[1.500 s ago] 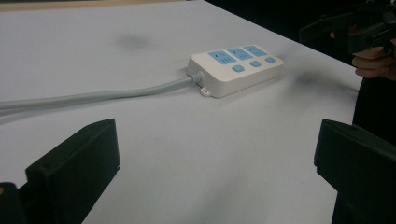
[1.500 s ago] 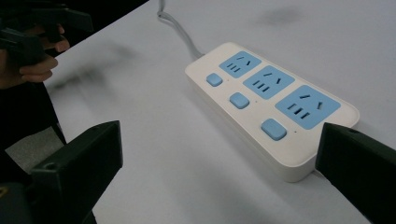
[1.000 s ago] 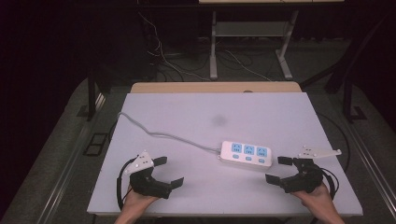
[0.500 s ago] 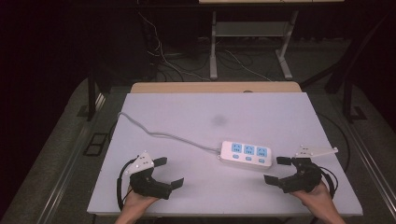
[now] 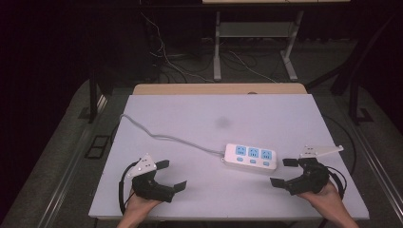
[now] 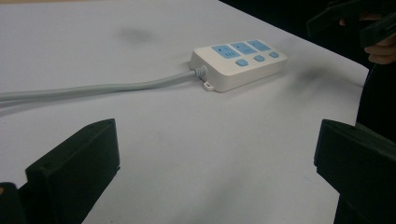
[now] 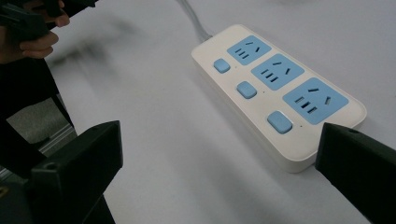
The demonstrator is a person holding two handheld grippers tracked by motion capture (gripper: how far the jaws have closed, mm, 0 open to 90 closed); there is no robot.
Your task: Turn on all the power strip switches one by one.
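Two sets of tongs, left tongs [image 5: 171, 175] and right tongs [image 5: 283, 172], rest spread wide, gripping nothing. White power strip [image 5: 250, 157] lies flat on the surface [image 5: 214, 109] between them, just beside the right tongs, grey cord [image 5: 161, 137] trailing away left.

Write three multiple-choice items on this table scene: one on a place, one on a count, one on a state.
1. Which tongs are nearer the power strip?
A. left tongs
B. right tongs
C. both touch it

2. How many blue sockets does the power strip have?
A. two
B. three
C. five

3. How do the left tongs stand?
A. open, holding nothing
B. shut on the cord
C. shut on the power strip

Answers:
1 B: in the high view the right tongs sit just off the strip's end, while the left ones are farther away across the white table.
2 B: the right gripper view shows three blue sockets in a row, each with a button.
3 A: their jaws are spread with bare table between; the grey cord lies beyond them.
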